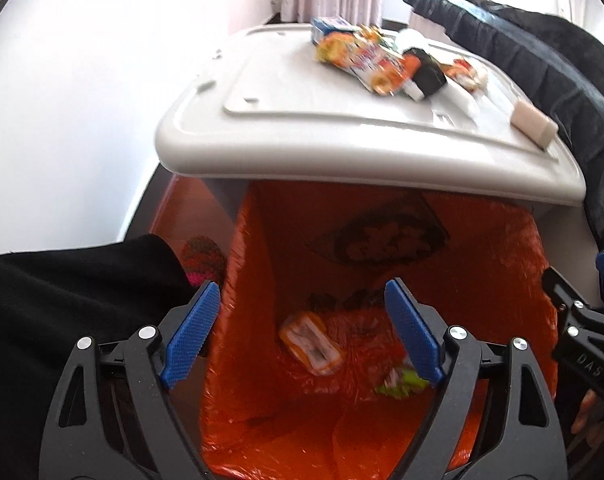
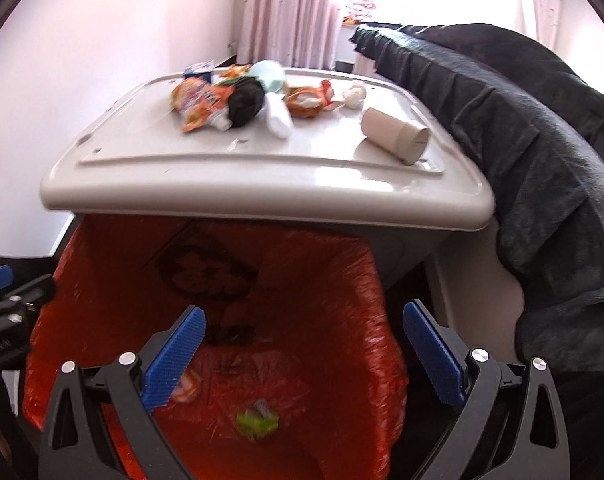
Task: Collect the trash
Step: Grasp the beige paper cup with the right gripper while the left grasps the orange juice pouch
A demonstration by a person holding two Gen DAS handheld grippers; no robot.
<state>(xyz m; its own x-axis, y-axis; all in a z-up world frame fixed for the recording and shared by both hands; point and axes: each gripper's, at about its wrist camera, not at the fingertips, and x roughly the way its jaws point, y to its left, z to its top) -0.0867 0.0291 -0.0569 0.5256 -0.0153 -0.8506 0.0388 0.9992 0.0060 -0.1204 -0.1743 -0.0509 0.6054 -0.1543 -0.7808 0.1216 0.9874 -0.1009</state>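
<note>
Both your grippers hang over the orange-lined bin (image 2: 341, 280), left gripper (image 1: 302, 336) and right gripper (image 2: 302, 356) each spread wide with nothing between the pads; an orange-and-white wrapper (image 1: 309, 342) and a green scrap (image 2: 258, 424) already lie at the bag's bottom. The remaining trash sits up and ahead of you on the grey lid (image 2: 142, 144) beyond the bin: a wrapper pile (image 2: 206, 102) at the far left, a cardboard tube (image 2: 395, 132) nearer the right edge, its long axis running diagonally toward you. Judged from this, your right hand is nearer the tube.
</note>
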